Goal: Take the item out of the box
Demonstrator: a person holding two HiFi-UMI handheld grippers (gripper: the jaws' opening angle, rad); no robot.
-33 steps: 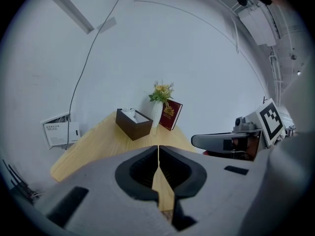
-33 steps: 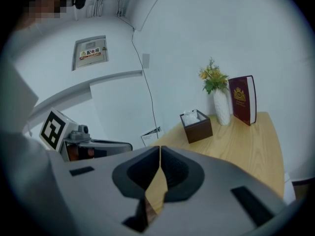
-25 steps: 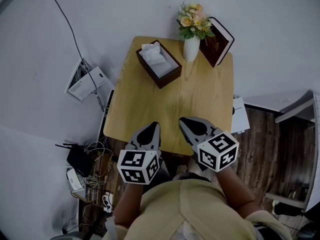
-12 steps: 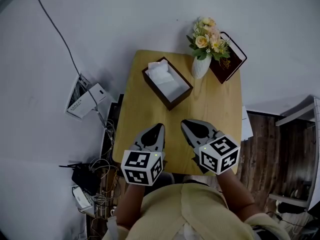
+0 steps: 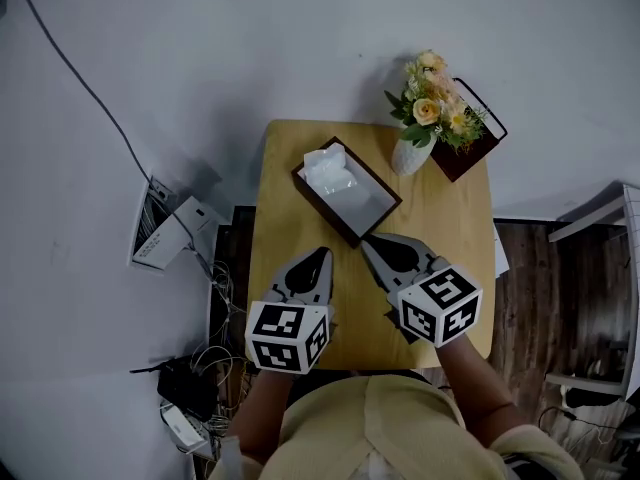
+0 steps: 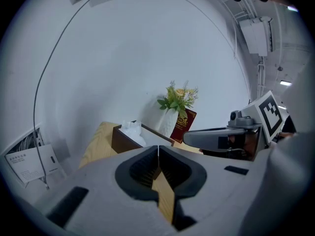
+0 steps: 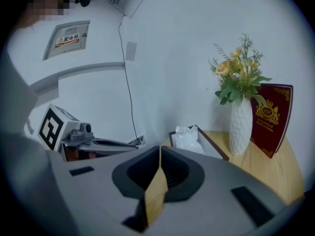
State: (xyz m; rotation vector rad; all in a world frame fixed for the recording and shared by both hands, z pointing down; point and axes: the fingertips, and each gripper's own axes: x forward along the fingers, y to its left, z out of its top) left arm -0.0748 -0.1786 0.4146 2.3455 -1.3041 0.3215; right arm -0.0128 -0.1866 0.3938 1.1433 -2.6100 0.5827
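Observation:
A dark brown open box lies on the small wooden table, with a white crinkled packet at its far-left end. The same box and packet show in the left gripper view, and the box and packet in the right gripper view. My left gripper is shut and empty, just short of the box's near left. My right gripper is shut and empty, its tip at the box's near edge.
A white vase of flowers and a dark red book stand at the table's far right corner. Left of the table on the floor are a white device and tangled cables. A white wall rises behind the table.
The table has come closer in the head view. Both grippers now hang over its near half, the right tip reaching the box's near edge. Both stay shut.

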